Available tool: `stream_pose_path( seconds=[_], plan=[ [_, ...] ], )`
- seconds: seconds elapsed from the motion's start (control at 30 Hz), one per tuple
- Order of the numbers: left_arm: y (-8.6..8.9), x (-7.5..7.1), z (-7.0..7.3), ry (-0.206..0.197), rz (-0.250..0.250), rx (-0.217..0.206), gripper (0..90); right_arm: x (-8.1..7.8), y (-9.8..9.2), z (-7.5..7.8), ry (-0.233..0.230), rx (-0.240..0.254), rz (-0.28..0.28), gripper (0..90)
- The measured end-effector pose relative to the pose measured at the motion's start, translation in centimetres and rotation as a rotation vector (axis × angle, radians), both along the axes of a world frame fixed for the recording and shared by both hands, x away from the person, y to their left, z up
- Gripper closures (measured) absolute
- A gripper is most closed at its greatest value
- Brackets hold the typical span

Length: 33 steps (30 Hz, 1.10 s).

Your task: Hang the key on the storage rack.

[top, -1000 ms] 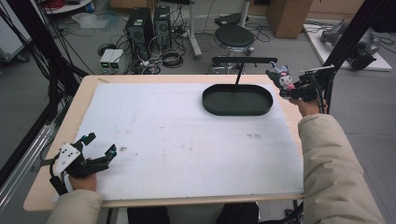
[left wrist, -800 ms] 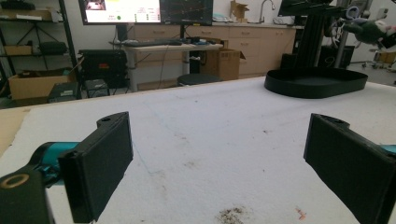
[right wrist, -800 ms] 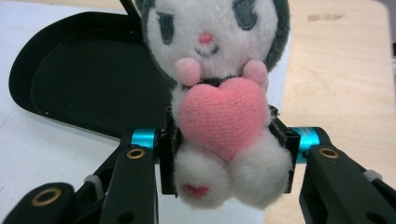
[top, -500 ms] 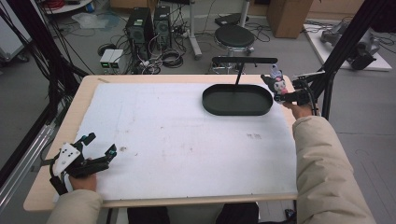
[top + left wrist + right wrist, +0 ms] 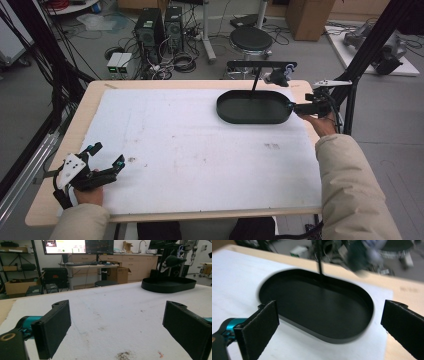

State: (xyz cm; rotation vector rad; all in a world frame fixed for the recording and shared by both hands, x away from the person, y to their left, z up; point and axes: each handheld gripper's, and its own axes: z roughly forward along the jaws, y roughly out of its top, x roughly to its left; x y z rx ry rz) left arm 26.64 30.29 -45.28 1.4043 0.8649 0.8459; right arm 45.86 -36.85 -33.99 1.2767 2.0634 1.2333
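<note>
Ahead of the black jaws lies a black oval tray. It sits on a white mat over a pale wooden worktop.

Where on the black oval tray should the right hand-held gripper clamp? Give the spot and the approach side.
Clamp the black oval tray at its right-end rim, coming from the right. The raised thin wall fits between the open jaws, and the right hand-held gripper already sits beside that end.

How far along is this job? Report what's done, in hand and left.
Done: a small toy hangs from the stand's crossbar above the black tray.
In hand: nothing. The right gripper is open and empty at the tray's right end; the left gripper is open over the white mat.
Left: probably just drawing the right gripper back.
</note>
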Motion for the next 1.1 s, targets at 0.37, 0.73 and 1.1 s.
stream_pose_path(
  seconds=[0.37, 0.73, 1.1],
  plan=[
    [0.0, 0.0, 0.0, -0.001, -0.001, -0.006, 8.5, -6.9, 2.8, -0.6, -0.209, 0.110, 0.083, 0.3],
    [-0.1, 0.1, 0.0, 0.014, 0.001, 0.003, 8.5, -10.9, 3.8, -6.3, -0.314, 0.214, 0.239, 0.4],
    [-0.2, 0.1, 0.0, 0.011, 0.005, 0.012, 8.5, -12.5, 5.0, -9.8, -0.348, 0.206, 0.248, 0.4]
  ],
)
